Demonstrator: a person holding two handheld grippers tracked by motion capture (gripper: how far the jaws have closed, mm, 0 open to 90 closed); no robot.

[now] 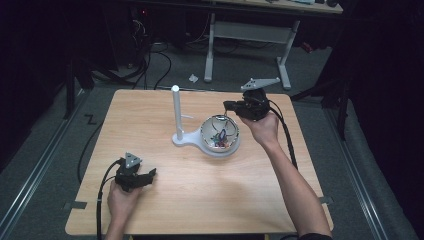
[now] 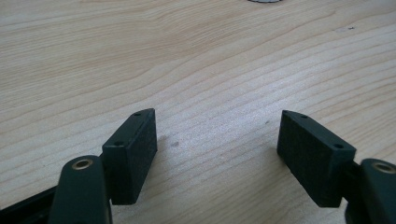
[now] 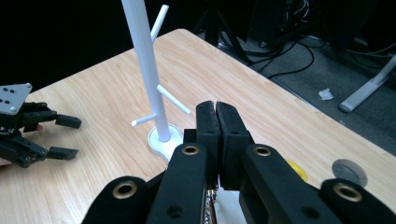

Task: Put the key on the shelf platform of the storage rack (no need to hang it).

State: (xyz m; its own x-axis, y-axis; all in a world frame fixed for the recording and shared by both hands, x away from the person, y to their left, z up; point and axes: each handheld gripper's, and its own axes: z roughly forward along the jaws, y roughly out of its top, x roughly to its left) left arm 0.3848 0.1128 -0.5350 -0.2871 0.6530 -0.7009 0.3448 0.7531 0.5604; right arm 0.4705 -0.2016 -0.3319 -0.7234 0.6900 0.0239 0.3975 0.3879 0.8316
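White stand (image 1: 177,117), white bowl (image 1: 220,134), black claws, pale wood-grained table (image 1: 210,200).

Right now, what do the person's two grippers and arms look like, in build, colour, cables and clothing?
Both the left gripper and right gripper are black, each topped by a grey three-cornered plate with small holes and trailing a black cable. The left gripper's fingers are blocky with textured black pads and brass-coloured pivot rings. Forearms are bare; a dark sleeve edge shows on the right arm.

High view looks forward and down over the whole table (image 1: 165,200). Left gripper view sits close above bare wood. Right gripper view faces the white stand (image 3: 148,70), shared with high view.
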